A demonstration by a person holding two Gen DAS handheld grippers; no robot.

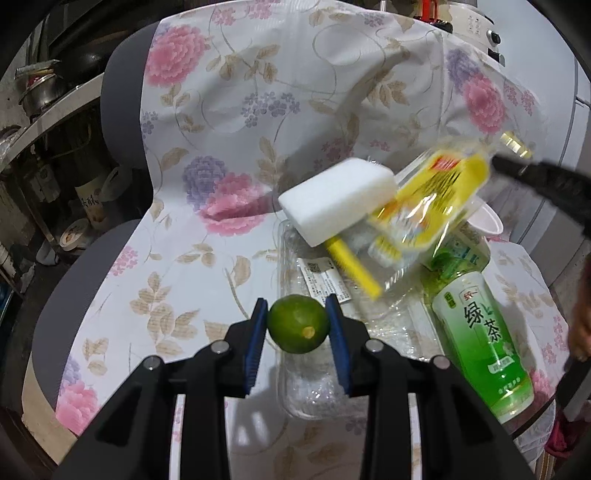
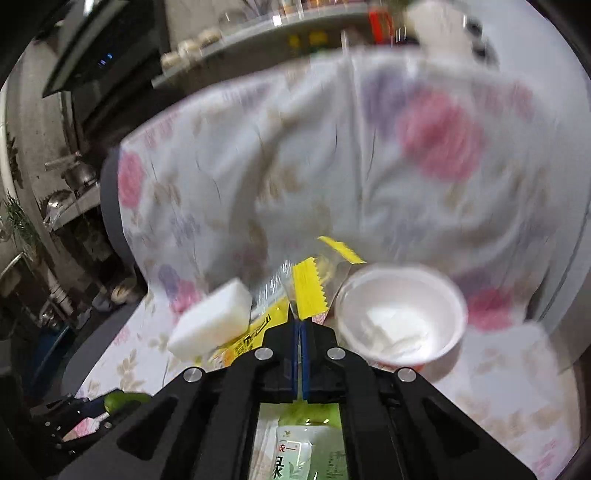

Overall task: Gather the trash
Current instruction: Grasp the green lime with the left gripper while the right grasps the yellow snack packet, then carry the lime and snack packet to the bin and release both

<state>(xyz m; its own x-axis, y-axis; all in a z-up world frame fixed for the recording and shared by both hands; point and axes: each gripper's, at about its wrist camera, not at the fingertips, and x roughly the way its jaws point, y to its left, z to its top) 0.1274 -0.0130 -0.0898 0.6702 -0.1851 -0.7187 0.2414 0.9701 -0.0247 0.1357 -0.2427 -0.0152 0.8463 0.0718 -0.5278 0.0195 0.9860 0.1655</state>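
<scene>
My left gripper (image 1: 297,314) is shut on a green lime (image 1: 298,324) and holds it above the floral-covered seat (image 1: 177,273). My right gripper (image 2: 299,325) is shut on a clear and yellow plastic wrapper (image 2: 308,291), lifted above the seat; the wrapper also shows in the left wrist view (image 1: 432,206), with a yellow-handled brush (image 1: 354,264) inside. A white foam block (image 1: 338,201) rests against the wrapper, also visible in the right wrist view (image 2: 214,319). A green tea bottle (image 1: 480,332) lies at the right. A clear plastic tray (image 1: 306,384) lies under the lime.
A white foam bowl (image 2: 400,317) stands on the cloth at the right of the wrapper. The floral cloth drapes over the grey chair back (image 1: 122,110). Shelves with pots and bottles (image 1: 44,122) stand at the left. A white appliance (image 1: 476,26) stands behind the chair.
</scene>
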